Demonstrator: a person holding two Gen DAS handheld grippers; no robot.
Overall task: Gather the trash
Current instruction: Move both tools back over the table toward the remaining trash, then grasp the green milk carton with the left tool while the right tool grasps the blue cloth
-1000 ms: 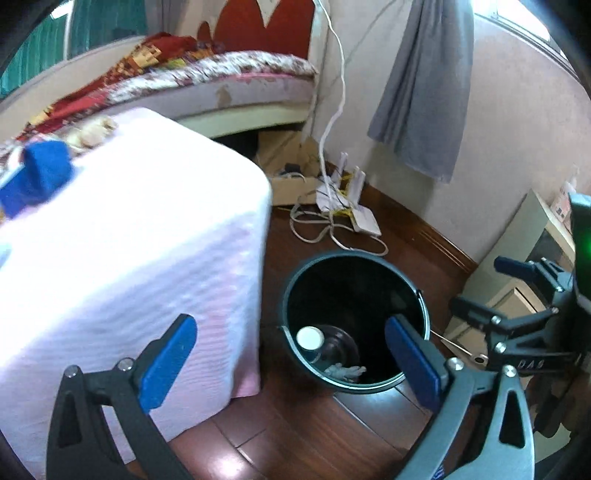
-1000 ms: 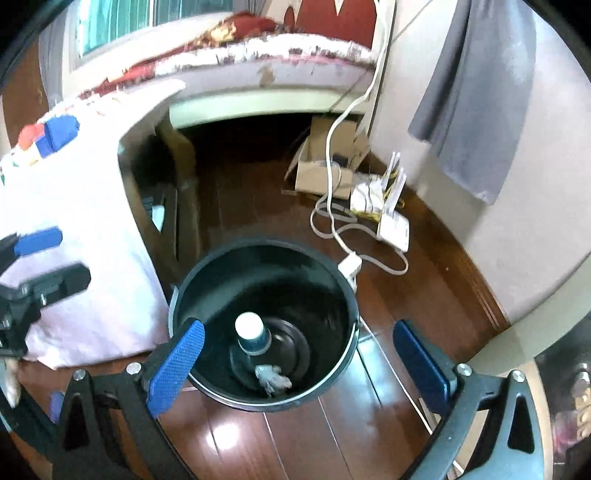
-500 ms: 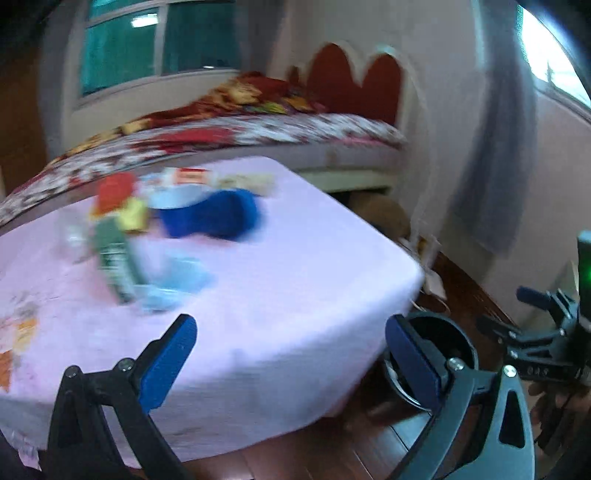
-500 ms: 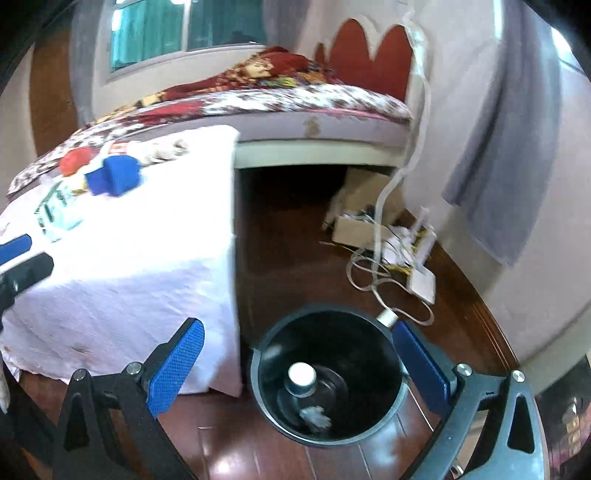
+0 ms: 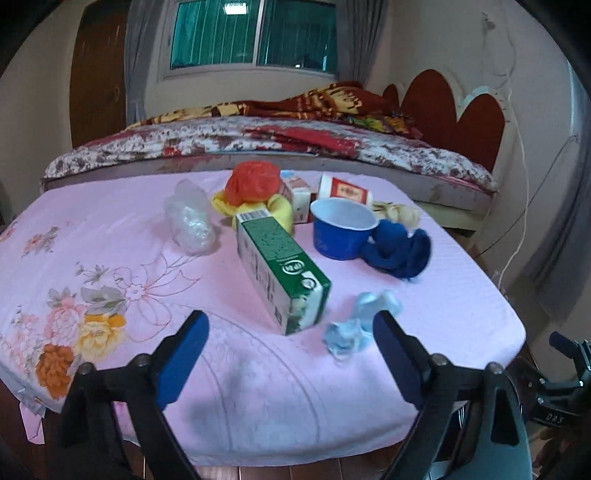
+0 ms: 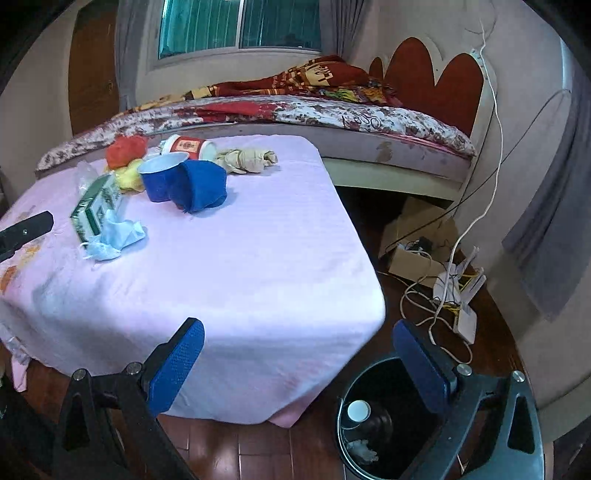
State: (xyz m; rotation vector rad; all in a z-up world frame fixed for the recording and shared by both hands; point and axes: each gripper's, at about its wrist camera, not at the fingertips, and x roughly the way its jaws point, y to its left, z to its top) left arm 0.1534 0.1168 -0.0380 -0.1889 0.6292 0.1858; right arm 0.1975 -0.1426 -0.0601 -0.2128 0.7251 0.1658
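Bedroom, mid-cleanup: trash scattered on a table (image 5: 461, 306) draped in pink floral cloth, bed (image 5: 332, 147) and window (image 5: 255, 35) behind. Nearest to the left gripper (image 5: 291, 354): a crumpled pale-blue face mask (image 5: 354, 325), lying just ahead and slightly right of centre, almost touching the inner edge of the right-hand blue pad (image 5: 397, 360). Just beyond it, dead ahead between the two pads: a green-and-white carton (image 5: 282, 275) on its side, long axis running away from the gripper and leaning toward upper left, near end facing the pads. Farther back, clustered: blue paper cup (image 5: 341, 232), wadded blue cloth (image 5: 399, 251), red-and-white cup (image 5: 345, 192) on its side, red (image 5: 253, 181) and yellow (image 5: 275, 212) plastic bags, clear crumpled plastic (image 5: 190, 218), small milk cartons, tan rag. Left jaws wide but closing, nothing between them, nothing held. Right gripper (image 6: 299, 365) likewise spread wide and empty, hanging over the table's near corner, well apart from the pile; from its view, mask (image 6: 116, 238) and carton (image 6: 94, 206) far off to upper left. Black bin (image 6: 343, 424) on the wooden floor at the table's corner, right beside the right gripper, a white-capped bottle (image 6: 359, 410) and a scrap already inside. Left hand judged plainly the nearer for the mask or carton; right hand the nearer to the bin. Likely grasp on the carton across its short width, given the end-on lie.
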